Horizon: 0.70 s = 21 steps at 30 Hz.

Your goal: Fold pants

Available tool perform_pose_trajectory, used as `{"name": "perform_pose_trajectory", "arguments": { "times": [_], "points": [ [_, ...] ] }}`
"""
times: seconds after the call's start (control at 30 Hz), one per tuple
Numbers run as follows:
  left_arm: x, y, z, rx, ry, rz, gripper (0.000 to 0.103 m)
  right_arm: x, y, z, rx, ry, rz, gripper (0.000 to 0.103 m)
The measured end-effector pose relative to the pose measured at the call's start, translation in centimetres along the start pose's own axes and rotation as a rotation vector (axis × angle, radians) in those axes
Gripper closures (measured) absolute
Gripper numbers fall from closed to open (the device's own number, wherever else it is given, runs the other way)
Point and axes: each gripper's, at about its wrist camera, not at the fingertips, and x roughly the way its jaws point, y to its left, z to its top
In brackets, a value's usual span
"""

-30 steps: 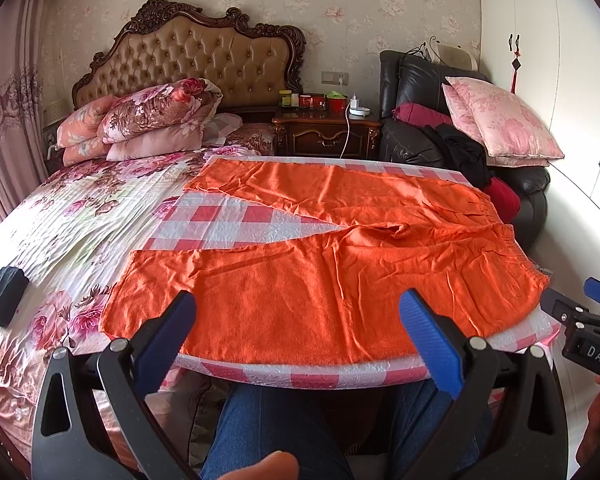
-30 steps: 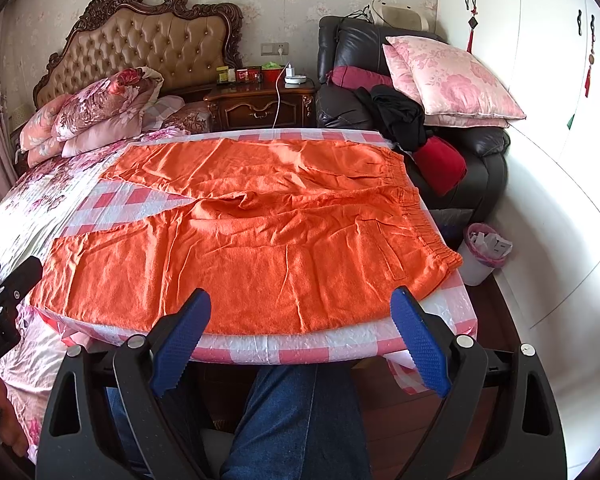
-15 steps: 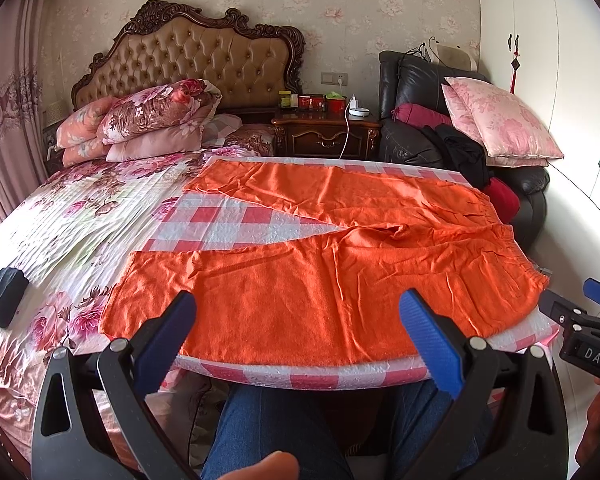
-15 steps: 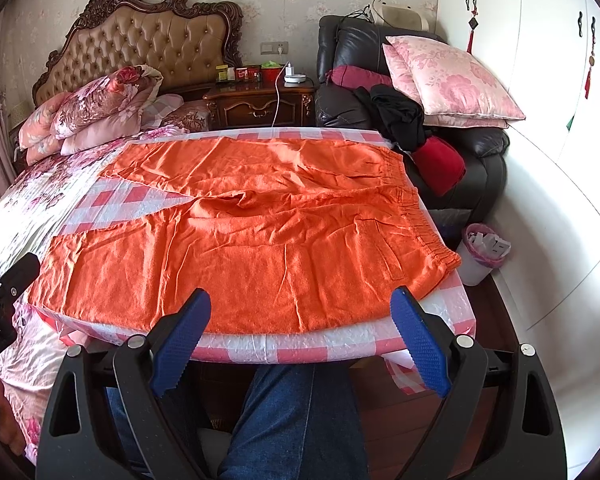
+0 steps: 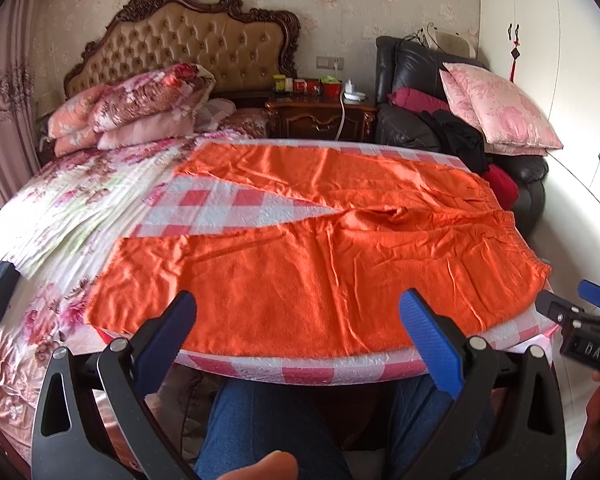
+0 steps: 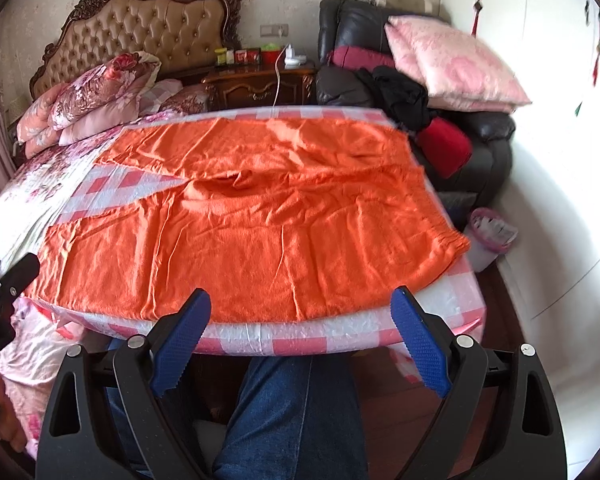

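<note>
Orange pants [image 5: 320, 264] lie flat on the checkered table [image 5: 300, 366]; left tool [image 5: 300, 336] and right tool [image 6: 300, 330] both released; pink bin [image 6: 490, 236] holds unclear contents

Pink pillow [image 5: 500, 112] on black armchair [image 5: 412, 92]

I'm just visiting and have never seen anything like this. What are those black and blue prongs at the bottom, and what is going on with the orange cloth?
Those prongs are handheld grippers, one in each of a person's hands, each carrying a wide-angle camera looking along its fingers. One picture comes from the left gripper, the other from the right gripper. Both are open and hold nothing. Orange pants lie spread flat, unfolded, on a pink checked board beside a flowered bed. The blue below is the person's jeans.
</note>
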Motion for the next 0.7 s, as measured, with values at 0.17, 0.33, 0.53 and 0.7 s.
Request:
{"name": "perform_pose_trajectory", "arguments": {
  "times": [0.17, 0.33, 0.53, 0.7],
  "points": [
    [3.6, 0.4, -0.1, 0.000, 0.054, -0.045, 0.002, 4.9, -4.6, 4.7, 0.051, 0.098, 0.076, 0.015],
    [7.3, 1.4, -0.5, -0.035, 0.116, -0.100, 0.002, 13.4, -10.8, 13.0, 0.014, 0.258, 0.068, 0.015],
    [9.9, 3.7, -1.1, -0.082, 0.169, -0.096, 0.002, 22.3, -14.4, 23.3, -0.143, 0.306, -0.054, 0.014],
    [11.6, 6.9, -0.9, -0.141, 0.238, -0.017, 0.002, 30.5, -13.8, 28.8, -0.273, 0.363, -0.037, 0.015]
  ]
}}
